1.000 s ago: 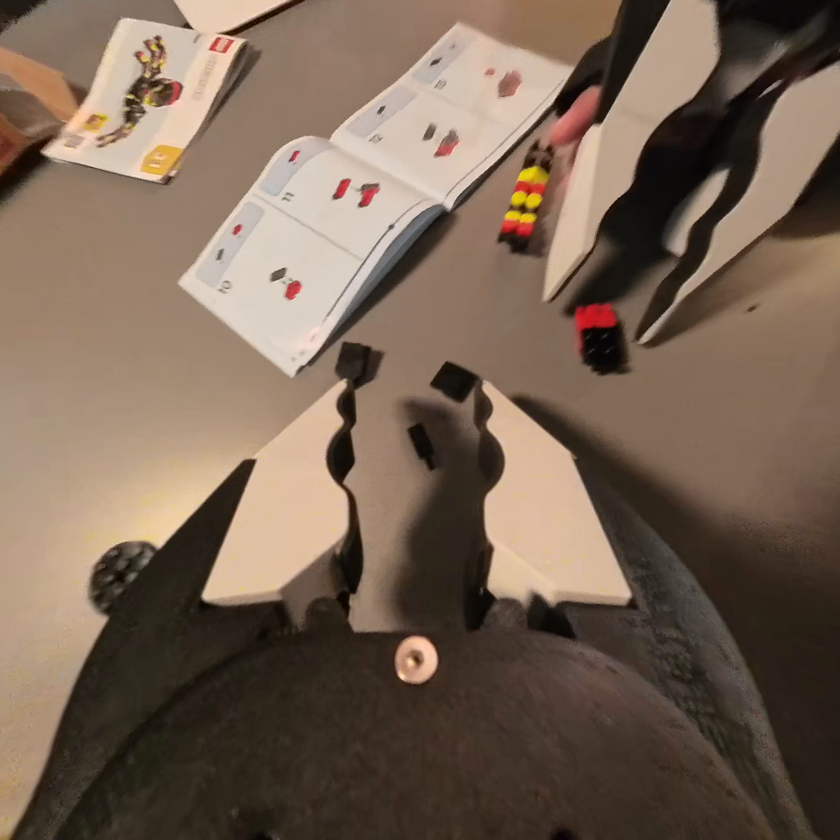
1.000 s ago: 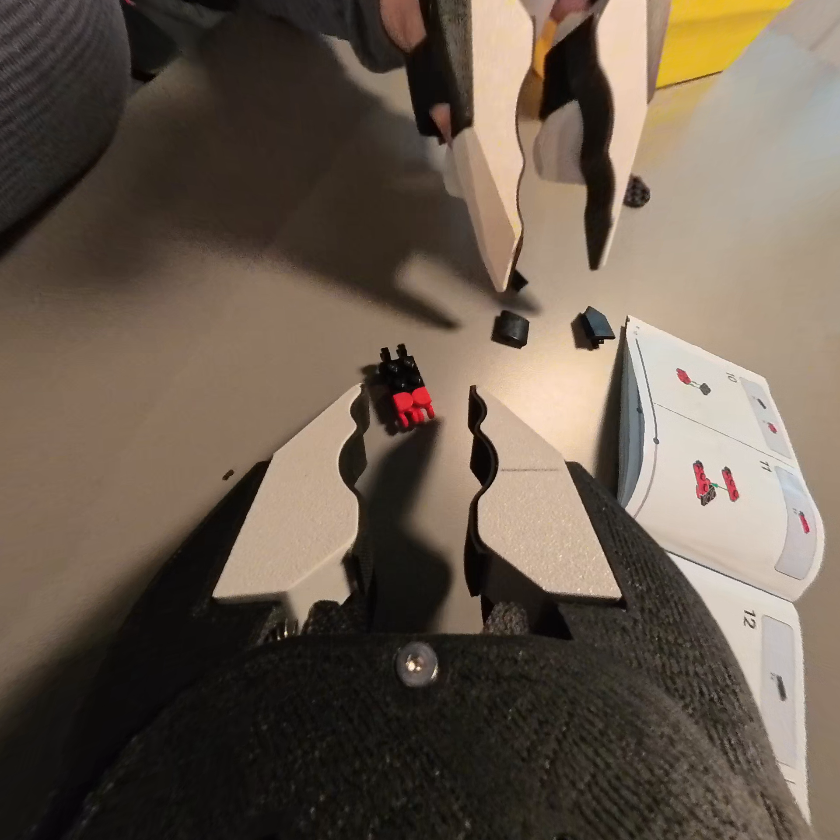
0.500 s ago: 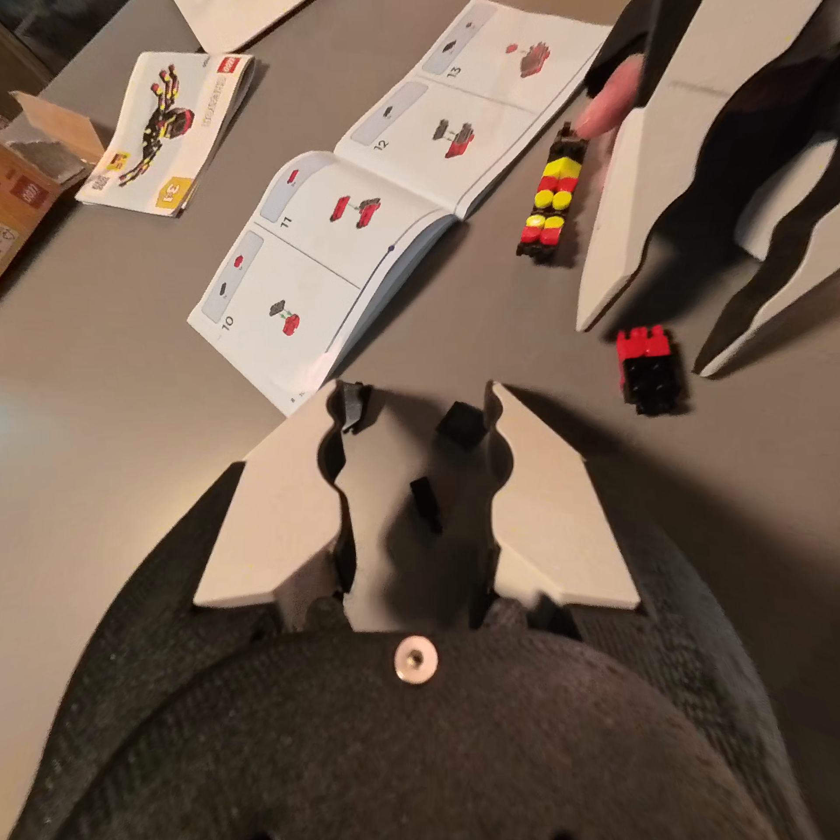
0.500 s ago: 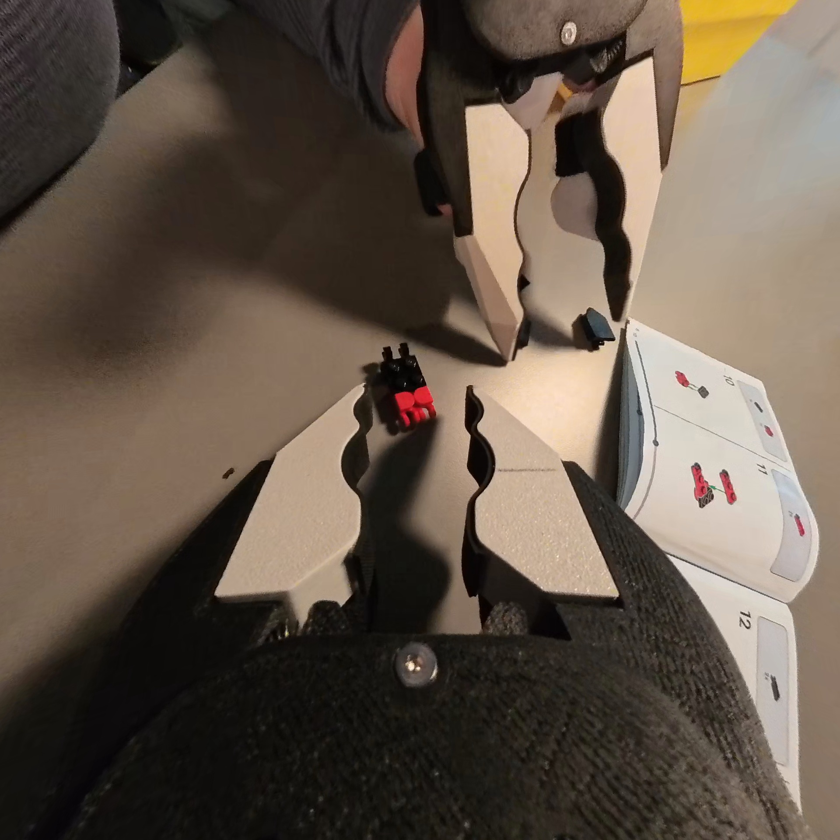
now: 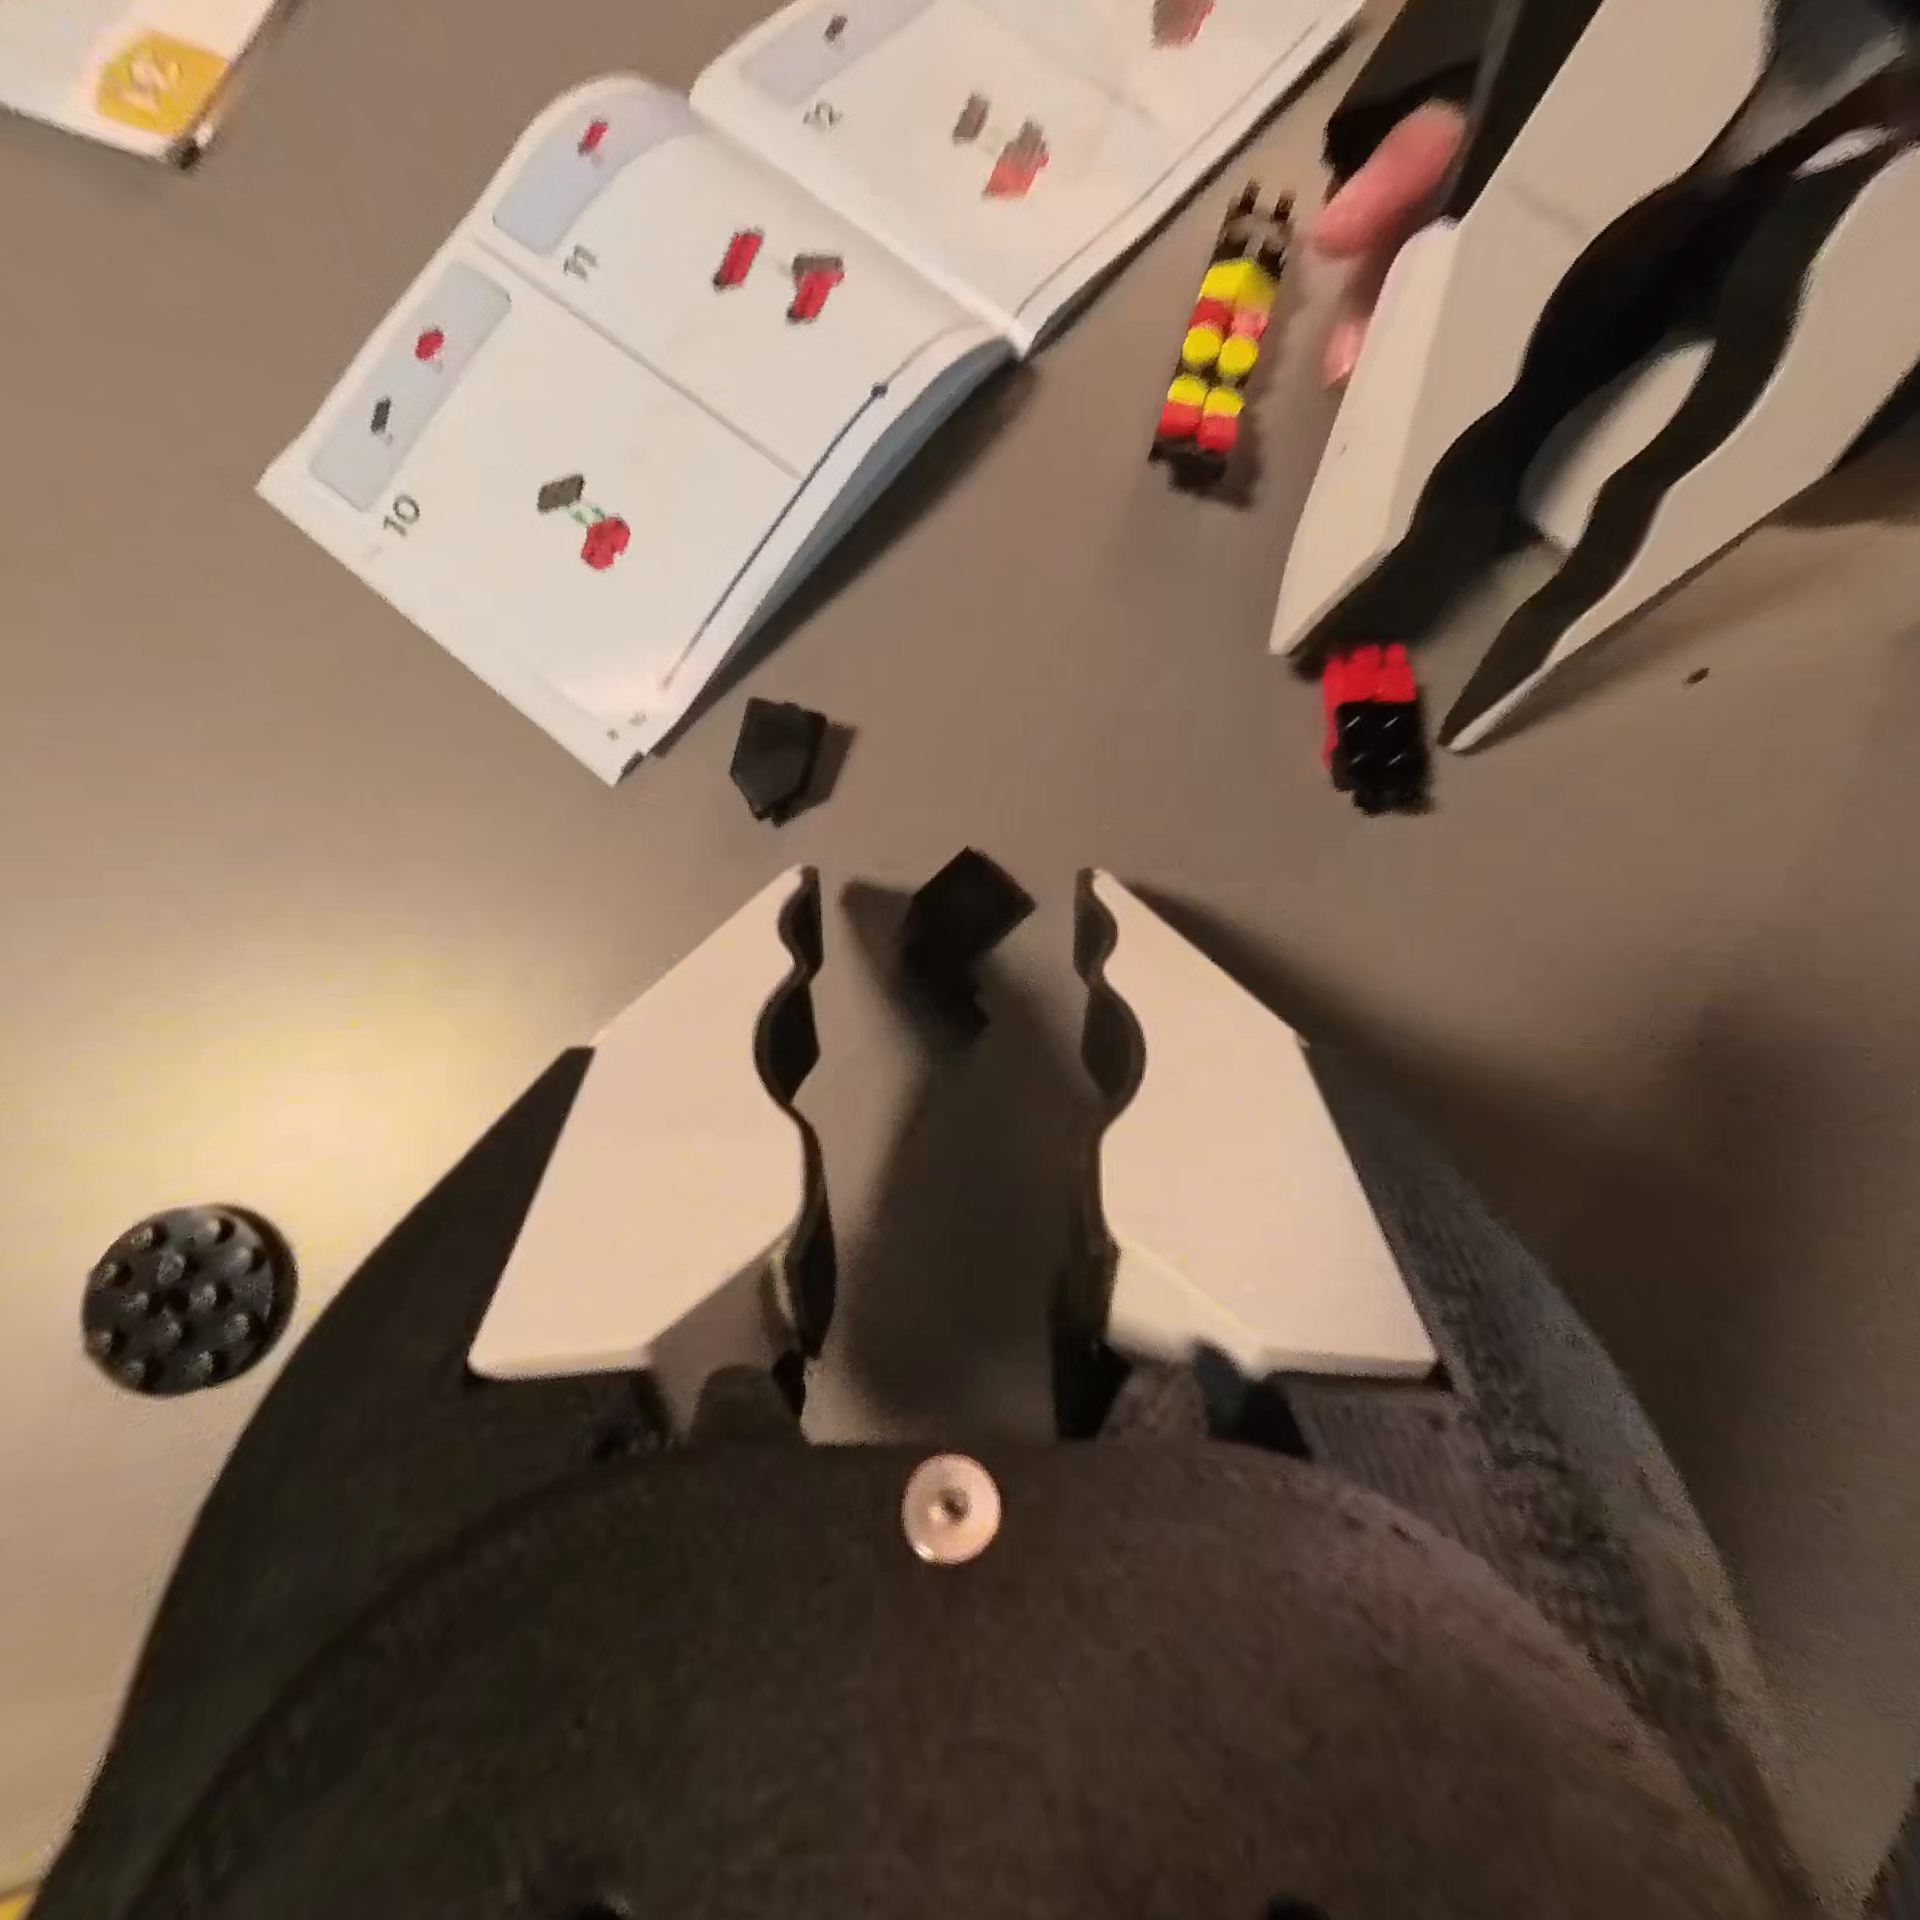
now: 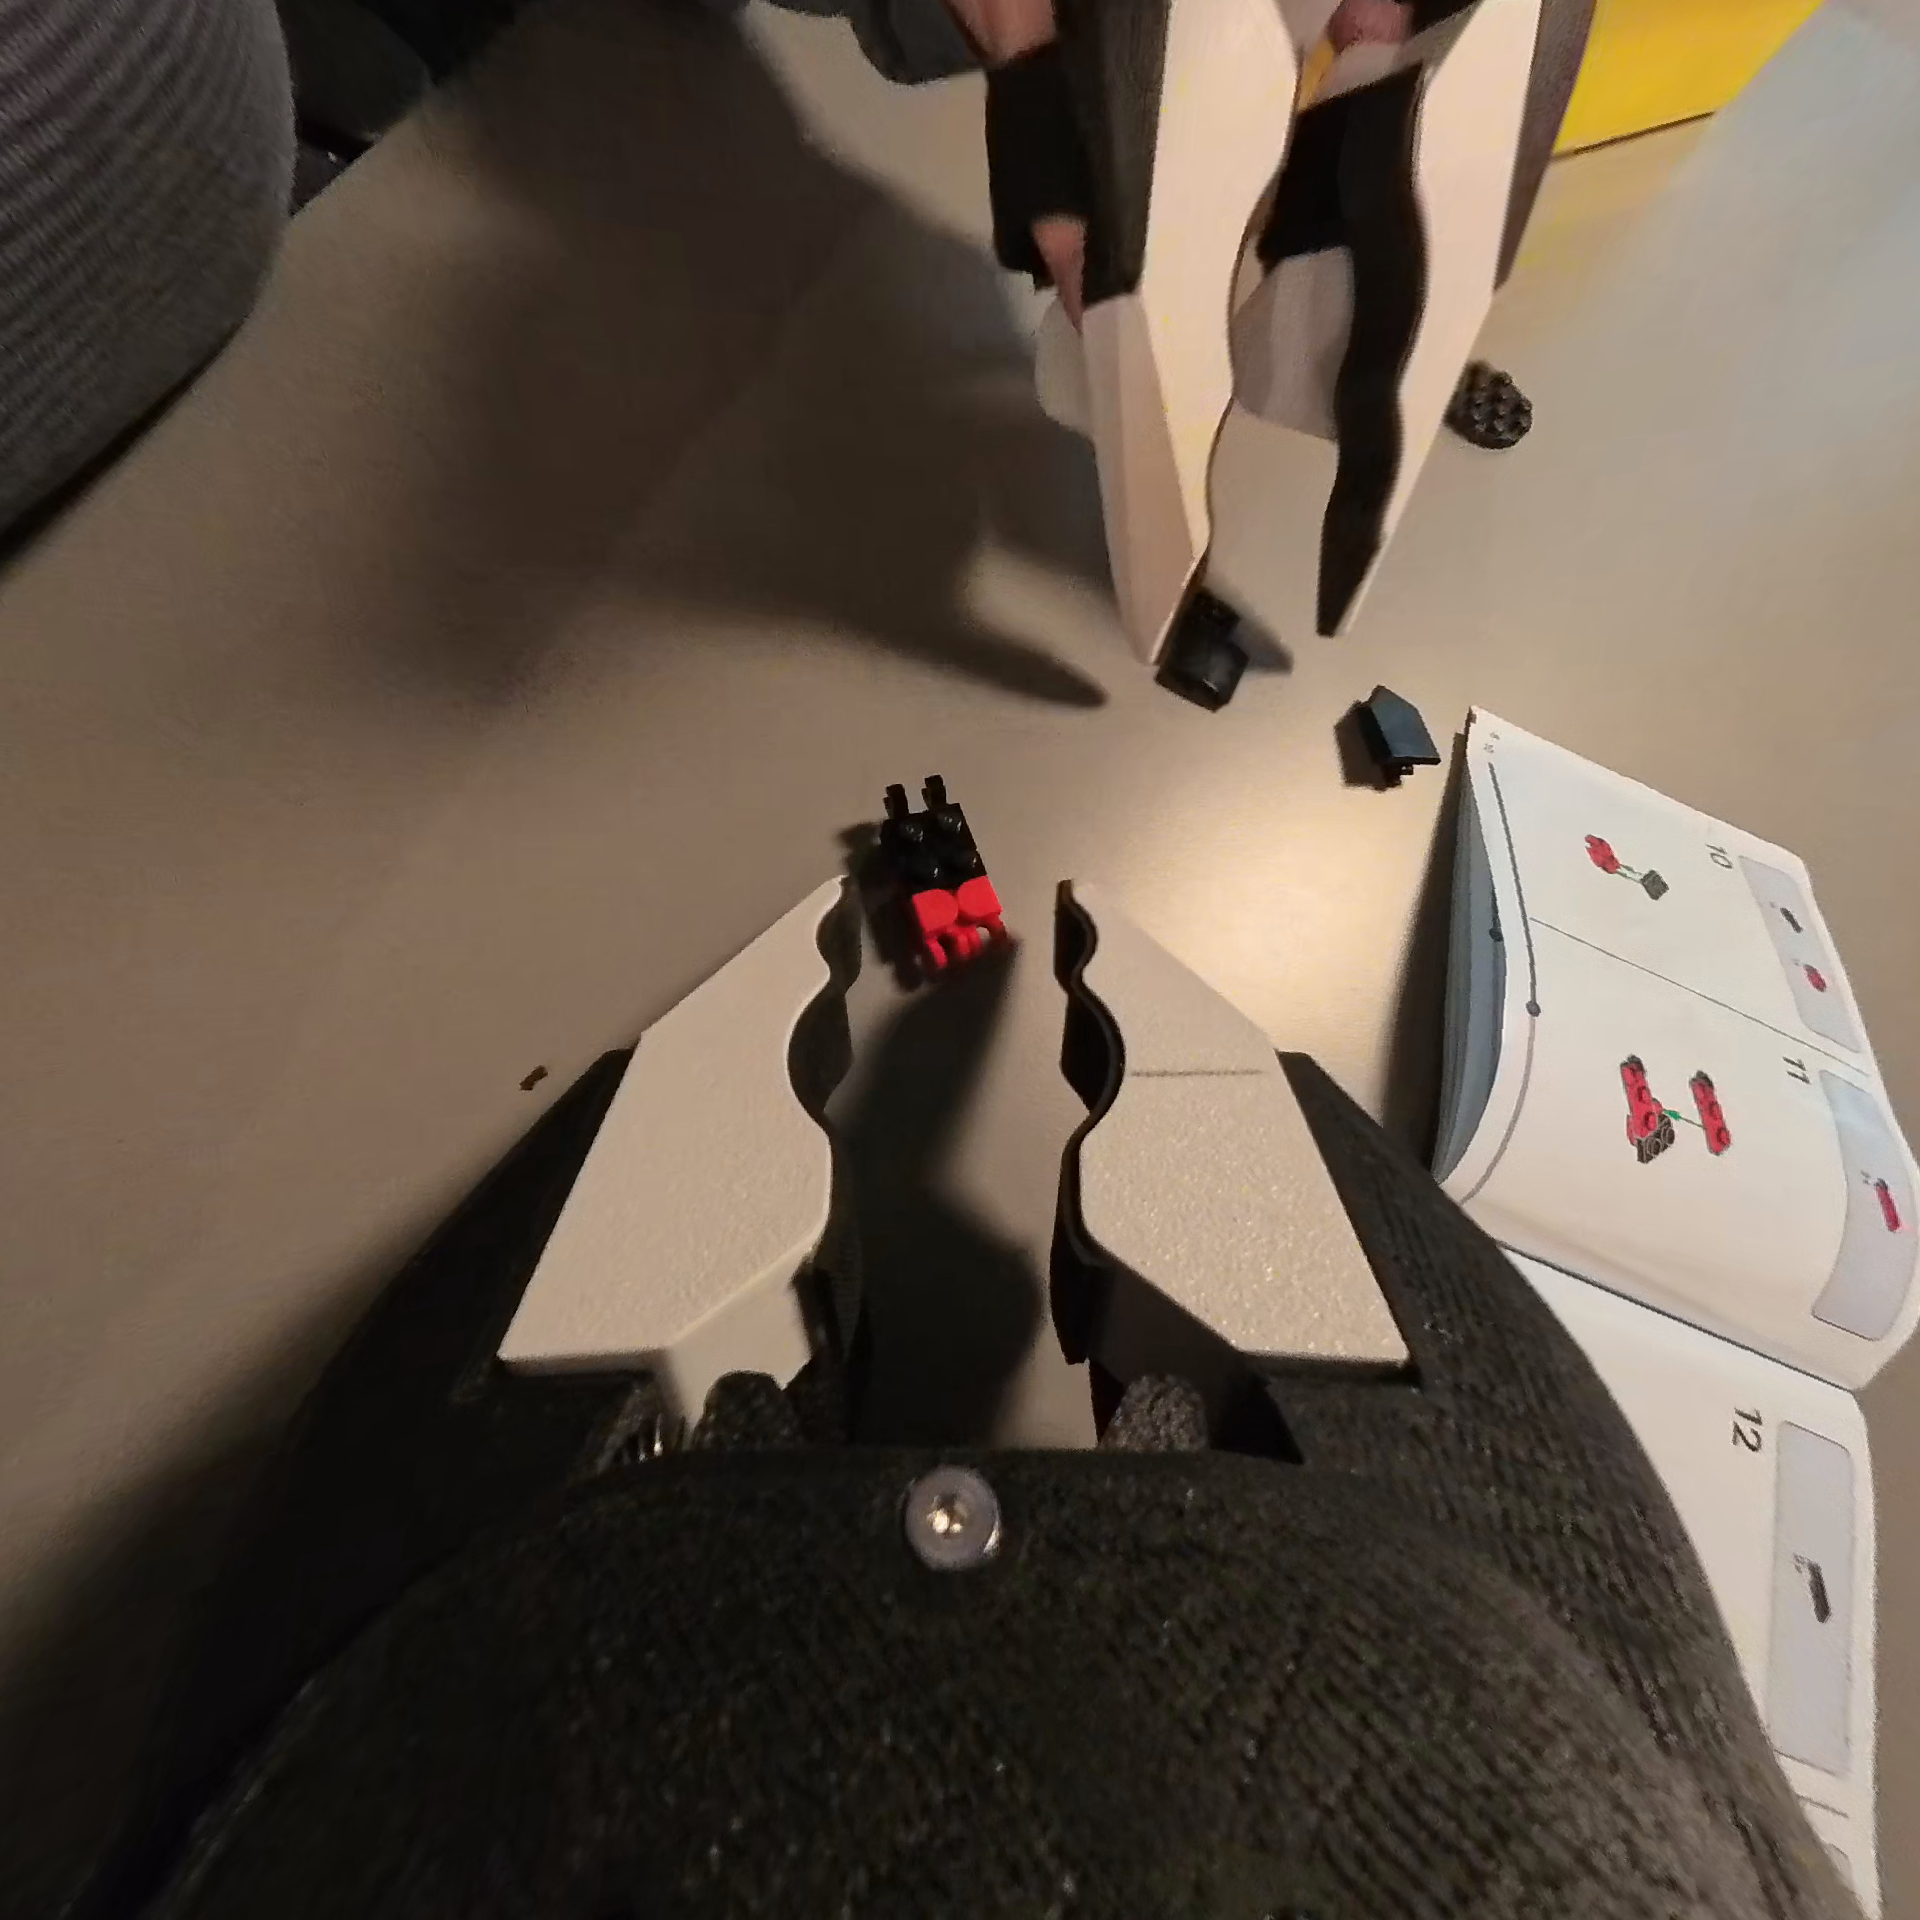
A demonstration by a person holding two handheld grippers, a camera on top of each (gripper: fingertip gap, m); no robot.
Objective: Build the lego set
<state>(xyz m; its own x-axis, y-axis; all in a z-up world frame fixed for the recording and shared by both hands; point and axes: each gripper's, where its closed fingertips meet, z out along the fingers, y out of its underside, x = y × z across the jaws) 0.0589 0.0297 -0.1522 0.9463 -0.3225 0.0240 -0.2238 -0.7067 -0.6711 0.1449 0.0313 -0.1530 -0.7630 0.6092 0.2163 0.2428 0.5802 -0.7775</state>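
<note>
My left gripper point(image 5: 945, 883) is open and low over the table. A small black piece point(image 5: 961, 920) lies between its fingertips. In the right wrist view the left gripper point(image 6: 1242, 639) has this piece point(image 6: 1205, 655) against one fingertip. A second black piece point(image 5: 779, 753) lies just ahead, by the booklet. My right gripper point(image 6: 951, 885) is open, with a red-and-black brick assembly point(image 6: 940, 883) on the table between its fingertips. That assembly also shows in the left wrist view point(image 5: 1371, 727), between the right gripper's fingertips point(image 5: 1288, 634).
An open instruction booklet point(image 5: 675, 364) lies on the grey table point(image 5: 312, 935). A yellow, red and black brick assembly point(image 5: 1221, 343) sits beside it. A round black studded plate point(image 5: 187, 1299) lies to the left. A yellow box point(image 6: 1662, 62) and grey upholstery point(image 6: 104, 208) border the table.
My left gripper has shifted so the black piece now sits at its fingertips. The right gripper has edged closer around the red-and-black assembly. Both jaws stay open.
</note>
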